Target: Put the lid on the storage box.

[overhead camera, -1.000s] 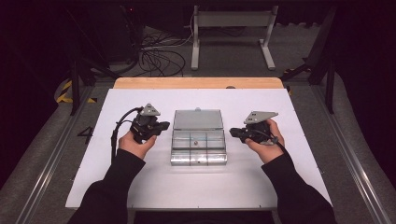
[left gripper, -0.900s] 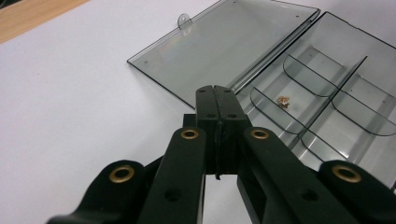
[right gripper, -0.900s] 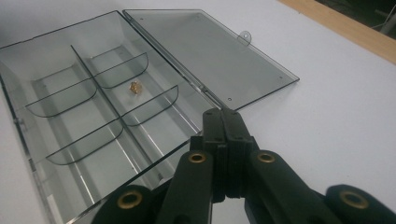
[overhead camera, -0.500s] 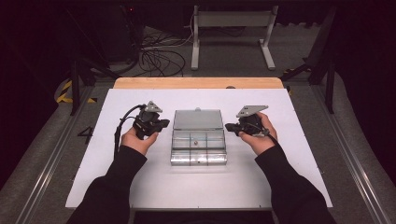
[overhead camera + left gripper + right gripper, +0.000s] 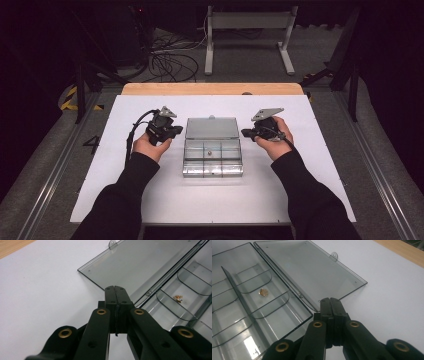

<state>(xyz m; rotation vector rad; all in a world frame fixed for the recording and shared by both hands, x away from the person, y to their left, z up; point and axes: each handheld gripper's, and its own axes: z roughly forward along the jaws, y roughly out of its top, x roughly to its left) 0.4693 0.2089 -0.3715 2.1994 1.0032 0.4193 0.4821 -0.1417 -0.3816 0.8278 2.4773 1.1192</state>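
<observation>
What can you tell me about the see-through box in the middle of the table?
The clear plastic box lies flat on the white table, between the two grippers, which hover beside it without touching. Its lid is swung fully open and lies flat on the far side, joined by a long hinge, with a small tab on its outer edge. Thin walls split the tray into small compartments. One holds a tiny gold piece; the rest look empty.

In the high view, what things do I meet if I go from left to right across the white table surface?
Left claw → clear plastic compartment box, its lid lying open and flat → right claw.
</observation>
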